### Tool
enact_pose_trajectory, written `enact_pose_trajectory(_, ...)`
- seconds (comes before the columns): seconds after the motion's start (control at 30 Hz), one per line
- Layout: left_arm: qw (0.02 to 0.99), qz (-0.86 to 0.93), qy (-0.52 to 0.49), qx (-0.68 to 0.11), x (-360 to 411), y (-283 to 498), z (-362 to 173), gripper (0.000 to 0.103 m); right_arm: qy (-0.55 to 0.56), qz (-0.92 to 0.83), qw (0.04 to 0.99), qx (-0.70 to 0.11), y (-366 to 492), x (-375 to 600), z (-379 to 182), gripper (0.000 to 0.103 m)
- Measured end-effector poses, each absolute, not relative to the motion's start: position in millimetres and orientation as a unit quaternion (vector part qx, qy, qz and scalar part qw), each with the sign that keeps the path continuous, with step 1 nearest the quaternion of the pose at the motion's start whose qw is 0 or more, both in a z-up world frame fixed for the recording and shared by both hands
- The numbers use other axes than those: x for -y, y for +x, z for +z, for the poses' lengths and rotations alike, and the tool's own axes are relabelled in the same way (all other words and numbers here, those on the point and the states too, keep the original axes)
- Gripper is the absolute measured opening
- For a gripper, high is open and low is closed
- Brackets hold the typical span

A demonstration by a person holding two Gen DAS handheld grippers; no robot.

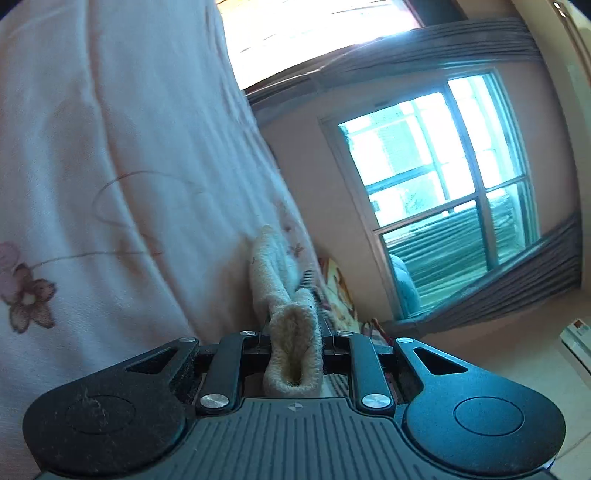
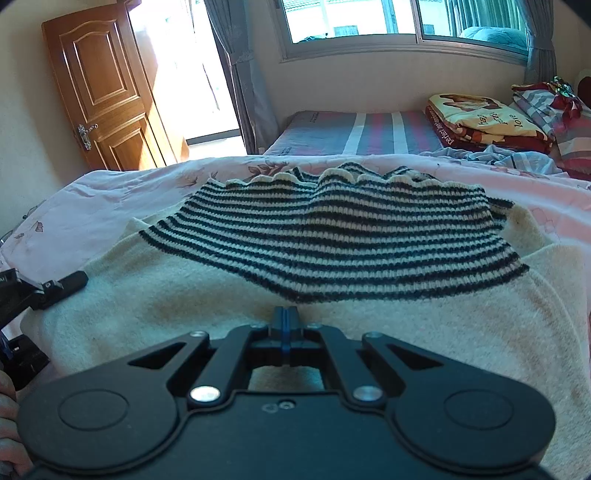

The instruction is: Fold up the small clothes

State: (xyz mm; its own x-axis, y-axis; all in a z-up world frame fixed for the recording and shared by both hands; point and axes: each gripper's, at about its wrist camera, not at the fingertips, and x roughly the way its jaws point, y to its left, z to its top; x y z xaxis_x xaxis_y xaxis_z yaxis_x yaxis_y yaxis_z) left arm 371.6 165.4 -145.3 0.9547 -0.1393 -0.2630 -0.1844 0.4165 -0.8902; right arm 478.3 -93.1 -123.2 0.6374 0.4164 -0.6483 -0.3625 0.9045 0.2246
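A small cream knit garment [image 2: 155, 295] with a black-and-white striped skirt part [image 2: 332, 240] lies flat on the pink floral bedsheet [image 2: 110, 192]. My right gripper [image 2: 284, 314] is shut, its fingertips resting on the cream body just below the stripes; I cannot tell whether fabric is pinched. My left gripper [image 1: 295, 332] is shut on a cream knit sleeve or edge [image 1: 291, 332] of the garment, which bunches between the jaws. The left gripper also shows at the left edge of the right wrist view [image 2: 55, 286].
The floral sheet [image 1: 110, 166] fills the left wrist view's left side. A second bed with a striped mattress [image 2: 369, 131] stands behind, with folded blankets [image 2: 480, 118] at the right. A wooden door [image 2: 107, 88] is at the back left, windows [image 2: 351, 18] behind.
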Motion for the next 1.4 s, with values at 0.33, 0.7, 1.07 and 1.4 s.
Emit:
enact_pose_trajectory(0.33,0.883,-0.132,-0.387,-0.231,-61.0,429.1,-36.7,0.019,0.191,0.251,0.862,-0.396,496.1,142.1,-133.4,0.0)
enact_pose_trajectory(0.7,0.885,-0.166,-0.268,-0.342,67.4,465.5,-75.8,0.023,0.513,0.207,0.748,-0.367,483.2,349.7,-144.3,0.074)
enact_pose_trajectory(1.07,0.942,-0.139,-0.202,-0.23,0.3,412.5,6.6,0.079,0.451,0.274,0.747,-0.405,472.9,345.0,-113.9,0.073)
enact_pose_trajectory(1.4,0.918,-0.014,-0.215,-0.334,-75.7,467.8,-75.4,0.079,0.371,0.269,0.751,-0.476,493.5,269.4,-121.5,0.058)
